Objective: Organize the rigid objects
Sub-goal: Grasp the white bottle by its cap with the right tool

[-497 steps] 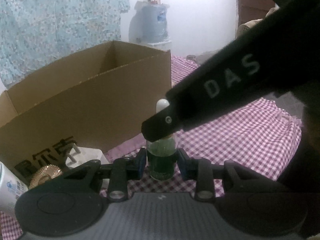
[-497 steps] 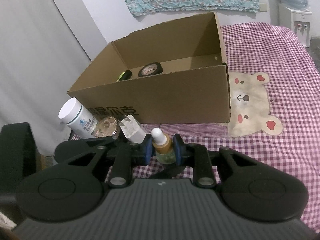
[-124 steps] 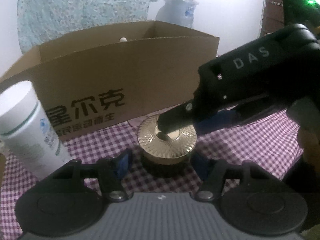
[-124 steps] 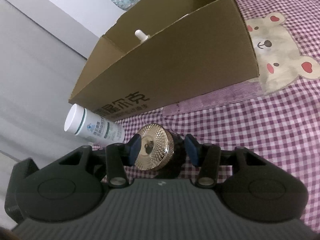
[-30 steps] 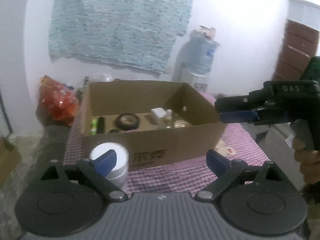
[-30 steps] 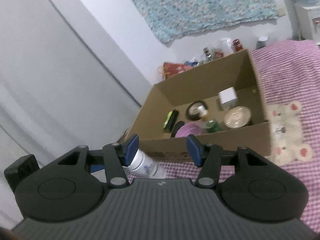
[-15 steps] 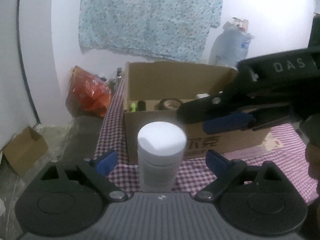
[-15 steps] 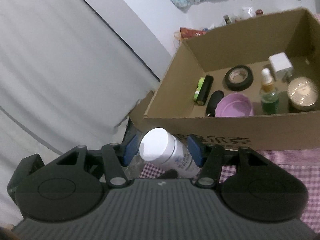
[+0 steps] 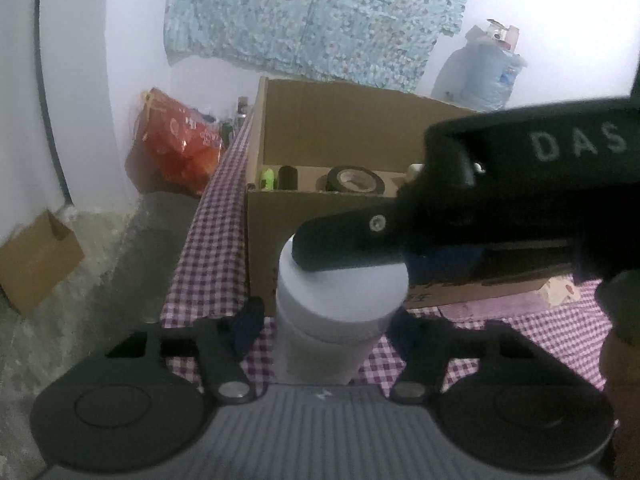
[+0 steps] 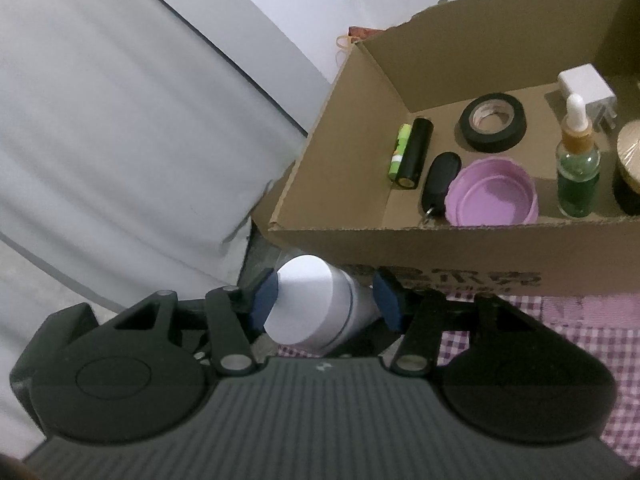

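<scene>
A white bottle (image 9: 340,312) with a white cap (image 10: 304,300) stands on the checked cloth in front of the cardboard box (image 9: 320,128). My left gripper (image 9: 324,326) straddles it low down, jaws closing. Cloth still shows between the left pad (image 9: 249,322) and the bottle. My right gripper (image 10: 326,296) reaches in from the right at cap height, jaws closing, with both blue pads against the bottle's sides. One of its black fingers (image 9: 348,240) crosses the cap. The box (image 10: 440,248) holds a tape roll (image 10: 492,120), a purple lid (image 10: 492,196), a dropper bottle (image 10: 578,160) and several other things.
The bed's left edge drops to the floor just beside the bottle. There lie an orange bag (image 9: 180,140) and a small cardboard box (image 9: 36,256). A water jug (image 9: 480,76) stands behind the box. A hand (image 9: 620,312) holds the right gripper.
Both grippers sank and closed in on the white bottle. The left jaws narrowed a lot around it. The right gripper's finger now lies across the cap.
</scene>
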Available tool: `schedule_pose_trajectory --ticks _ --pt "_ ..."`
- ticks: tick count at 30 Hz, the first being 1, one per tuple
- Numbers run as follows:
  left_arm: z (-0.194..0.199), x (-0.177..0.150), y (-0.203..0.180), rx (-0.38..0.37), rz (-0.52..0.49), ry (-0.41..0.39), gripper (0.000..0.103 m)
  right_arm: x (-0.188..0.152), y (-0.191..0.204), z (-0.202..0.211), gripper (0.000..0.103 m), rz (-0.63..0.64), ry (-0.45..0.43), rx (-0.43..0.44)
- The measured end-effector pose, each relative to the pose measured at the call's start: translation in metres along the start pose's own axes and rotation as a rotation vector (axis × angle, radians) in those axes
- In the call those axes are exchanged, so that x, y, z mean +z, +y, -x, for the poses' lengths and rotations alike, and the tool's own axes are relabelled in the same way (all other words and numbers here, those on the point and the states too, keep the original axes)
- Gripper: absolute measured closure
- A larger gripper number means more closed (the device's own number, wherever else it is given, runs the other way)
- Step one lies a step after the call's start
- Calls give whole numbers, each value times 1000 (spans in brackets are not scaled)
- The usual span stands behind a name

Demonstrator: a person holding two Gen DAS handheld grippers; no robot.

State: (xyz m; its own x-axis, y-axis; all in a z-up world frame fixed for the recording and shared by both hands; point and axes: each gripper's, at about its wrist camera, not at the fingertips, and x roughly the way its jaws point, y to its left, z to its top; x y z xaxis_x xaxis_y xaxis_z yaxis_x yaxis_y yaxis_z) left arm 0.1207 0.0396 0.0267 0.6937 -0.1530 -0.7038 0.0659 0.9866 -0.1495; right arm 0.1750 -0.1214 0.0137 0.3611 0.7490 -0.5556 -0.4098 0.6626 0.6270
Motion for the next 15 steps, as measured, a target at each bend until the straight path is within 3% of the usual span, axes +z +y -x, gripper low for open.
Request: schedule_pose_trajectory --ticks 15 --pt "10 -5 -16 -1 -12 -5 49 -6 -1 14 57 -9 -12 -6"
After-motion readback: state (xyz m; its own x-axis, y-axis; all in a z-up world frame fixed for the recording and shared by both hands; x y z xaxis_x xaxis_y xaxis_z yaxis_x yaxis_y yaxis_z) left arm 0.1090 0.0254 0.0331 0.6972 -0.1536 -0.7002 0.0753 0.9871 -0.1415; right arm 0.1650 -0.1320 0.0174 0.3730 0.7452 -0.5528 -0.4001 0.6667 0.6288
